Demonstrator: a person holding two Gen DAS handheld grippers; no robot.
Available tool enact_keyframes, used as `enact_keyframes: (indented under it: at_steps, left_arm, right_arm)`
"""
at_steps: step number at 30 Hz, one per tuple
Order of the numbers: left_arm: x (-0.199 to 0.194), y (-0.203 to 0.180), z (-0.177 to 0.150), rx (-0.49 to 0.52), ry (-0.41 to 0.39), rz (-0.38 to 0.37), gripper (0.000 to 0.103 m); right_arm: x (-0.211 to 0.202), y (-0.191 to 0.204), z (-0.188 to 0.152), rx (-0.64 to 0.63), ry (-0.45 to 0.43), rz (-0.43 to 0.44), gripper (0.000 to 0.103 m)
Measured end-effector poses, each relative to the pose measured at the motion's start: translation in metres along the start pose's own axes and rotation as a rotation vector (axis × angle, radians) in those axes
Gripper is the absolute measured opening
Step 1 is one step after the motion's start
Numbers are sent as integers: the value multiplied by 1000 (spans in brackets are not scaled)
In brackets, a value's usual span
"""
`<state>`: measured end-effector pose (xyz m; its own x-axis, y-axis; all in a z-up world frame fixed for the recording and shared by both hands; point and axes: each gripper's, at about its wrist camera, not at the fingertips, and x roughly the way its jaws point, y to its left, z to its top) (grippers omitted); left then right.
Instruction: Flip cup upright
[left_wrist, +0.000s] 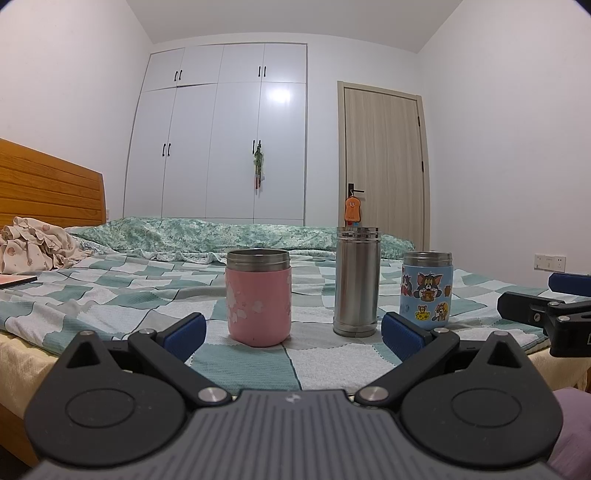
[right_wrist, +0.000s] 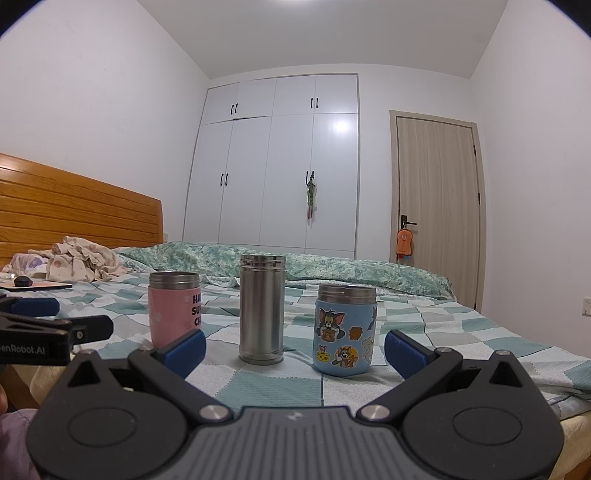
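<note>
Cups stand in a row on the soft checked bedspread (left_wrist: 110, 295): pink cup (left_wrist: 258, 299), steel flask (left_wrist: 356, 280), blue cartoon cup (right_wrist: 345, 330). Your left gripper (left_wrist: 293, 330) and right gripper (right_wrist: 295, 347) gape wide, empty. Nudge one carelessly and it topples on the yielding fabric.

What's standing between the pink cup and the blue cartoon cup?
A tall steel flask, upright on the checked bedcover, apart from the pink cup and blue cup; both views show it.
</note>
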<state>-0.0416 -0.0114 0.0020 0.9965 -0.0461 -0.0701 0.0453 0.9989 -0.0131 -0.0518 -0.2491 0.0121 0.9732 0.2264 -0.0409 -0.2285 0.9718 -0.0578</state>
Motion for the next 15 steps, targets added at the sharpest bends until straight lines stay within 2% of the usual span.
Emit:
enact_keyframes:
  at_steps: [15]
  left_arm:
    - [-2,0,2,-1,-9,3,103]
  right_arm:
    - [0,0,0,0,1,0,103]
